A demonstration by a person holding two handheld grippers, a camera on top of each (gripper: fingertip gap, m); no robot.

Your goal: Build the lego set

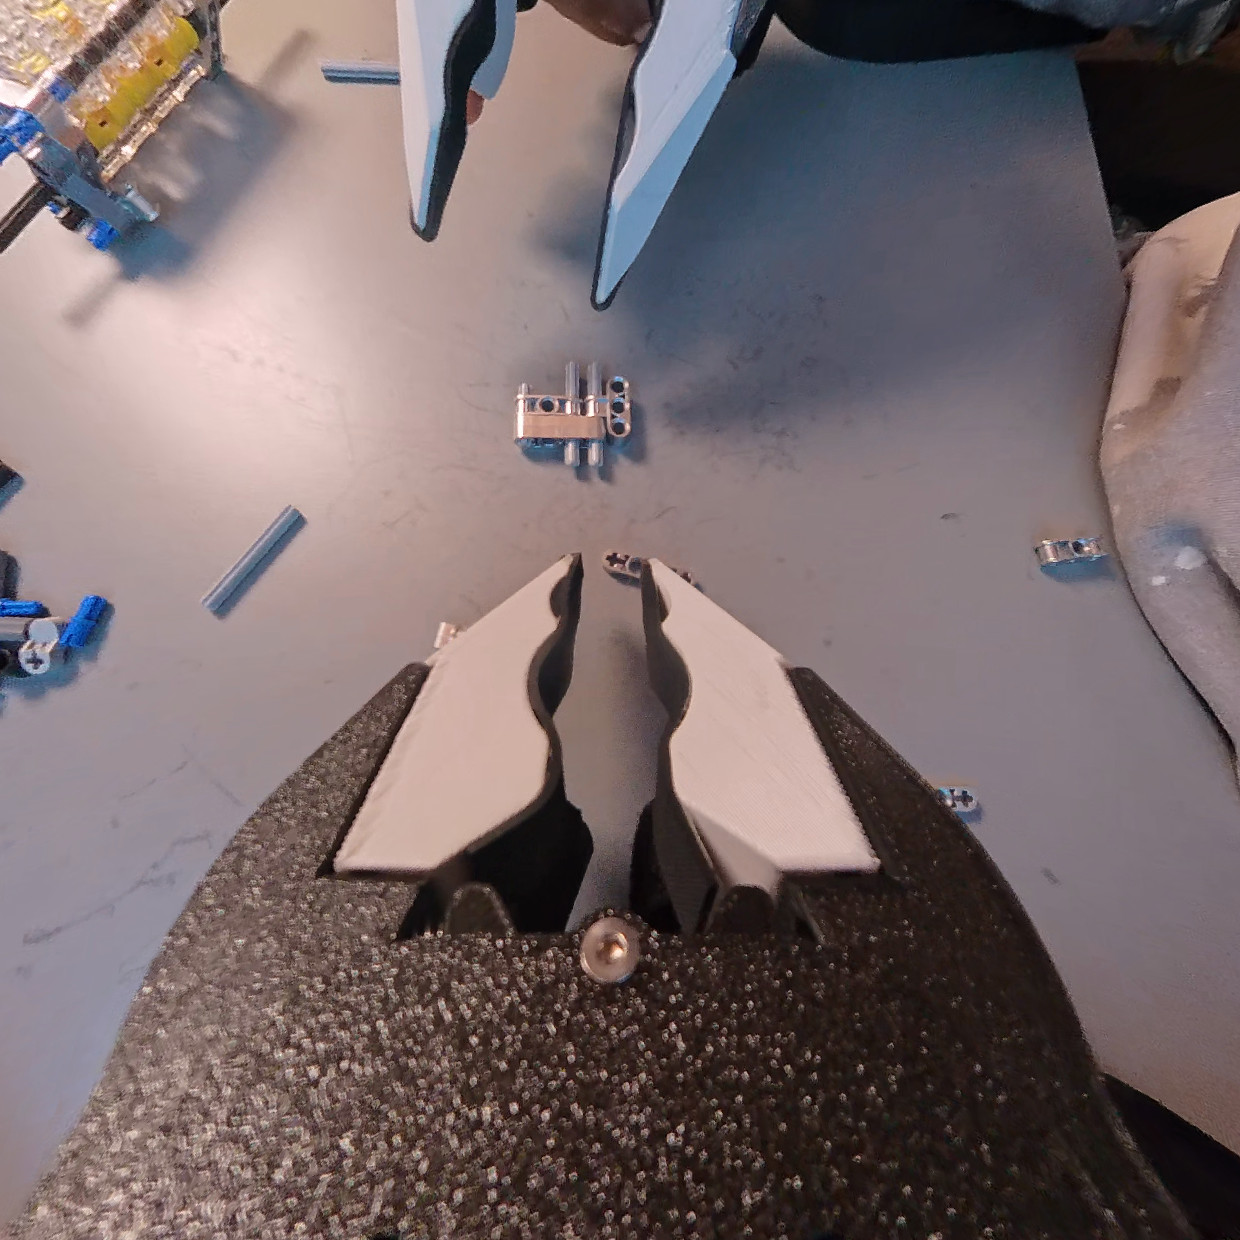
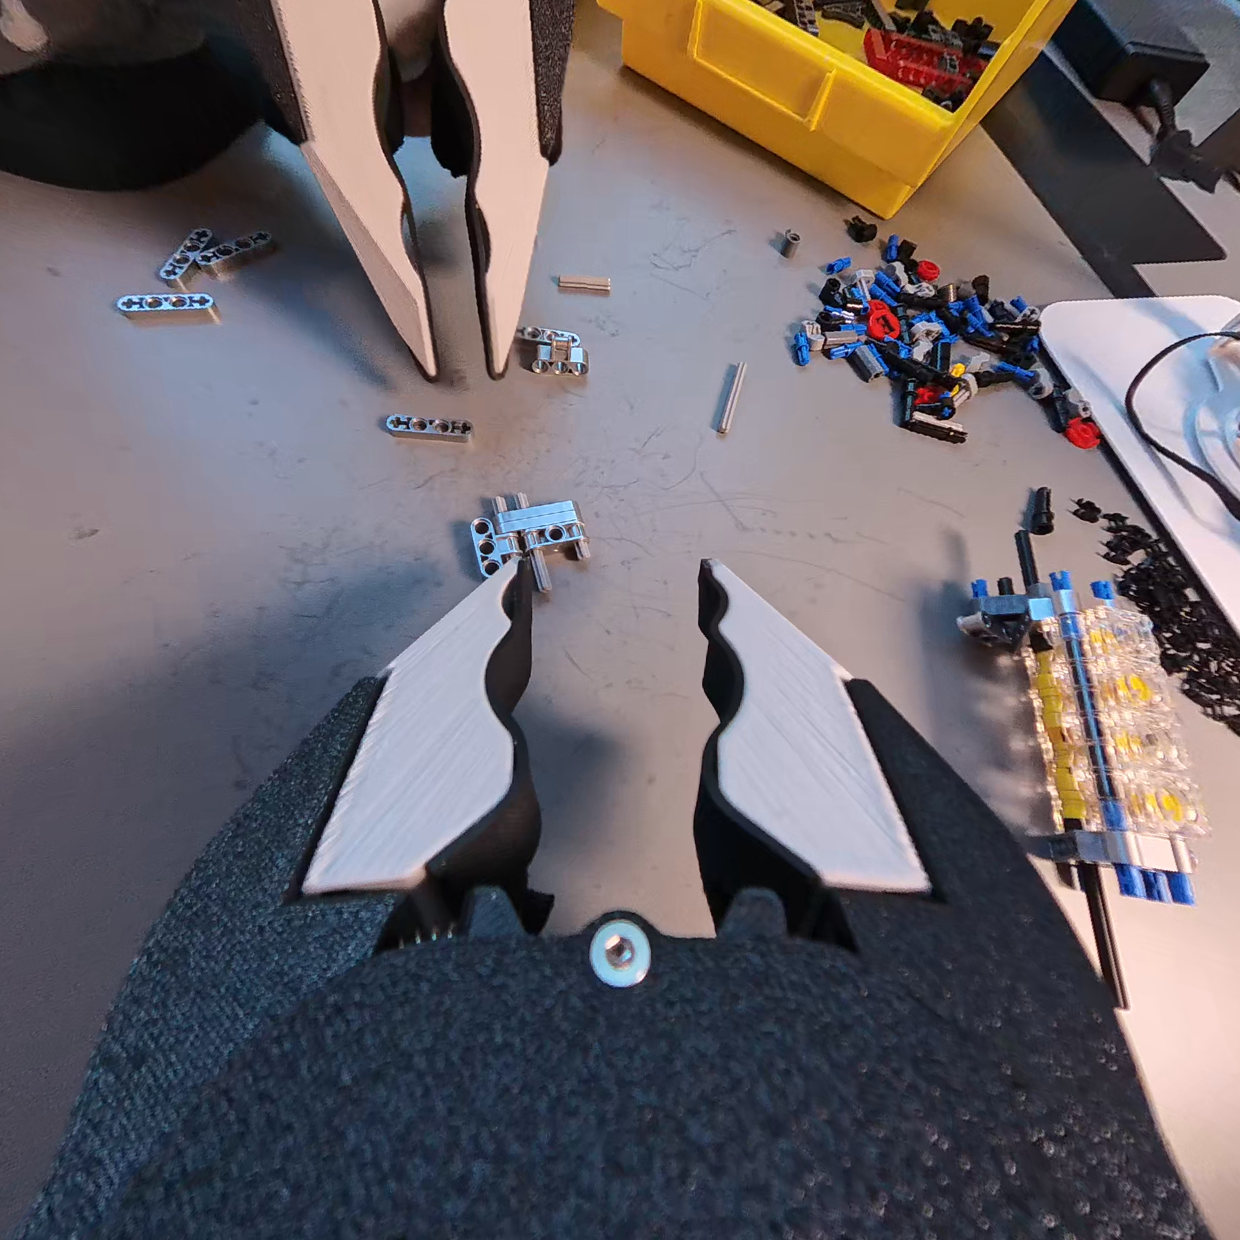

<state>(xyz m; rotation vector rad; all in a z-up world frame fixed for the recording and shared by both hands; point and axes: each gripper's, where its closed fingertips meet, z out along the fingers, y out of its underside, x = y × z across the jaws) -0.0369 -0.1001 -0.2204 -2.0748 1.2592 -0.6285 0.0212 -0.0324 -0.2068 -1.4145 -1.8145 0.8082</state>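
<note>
A small grey assembly of beams and axles (image 1: 577,423) lies on the grey table (image 1: 839,335) between the two grippers; it also shows in the right wrist view (image 2: 530,537). My left gripper (image 1: 614,560) is empty, its jaws a narrow gap apart, with a short grey beam (image 1: 621,560) lying just past its tips. My right gripper (image 2: 612,567) is wide open and empty, its left fingertip (image 2: 517,577) right beside the assembly. Each gripper faces the other: the right one (image 1: 517,268) and the left one (image 2: 463,372) show across the table.
A yellow bin (image 2: 805,87) of parts stands at the back. A pile of small blue, black and red pieces (image 2: 939,342), a clear-and-yellow block build (image 2: 1107,738), black links (image 2: 1174,604), loose grey beams (image 2: 168,305) and axles (image 2: 731,396) lie around. Cloth (image 1: 1194,470) borders one side. Spacing between my two grippers at the tips: around 10 cm.
</note>
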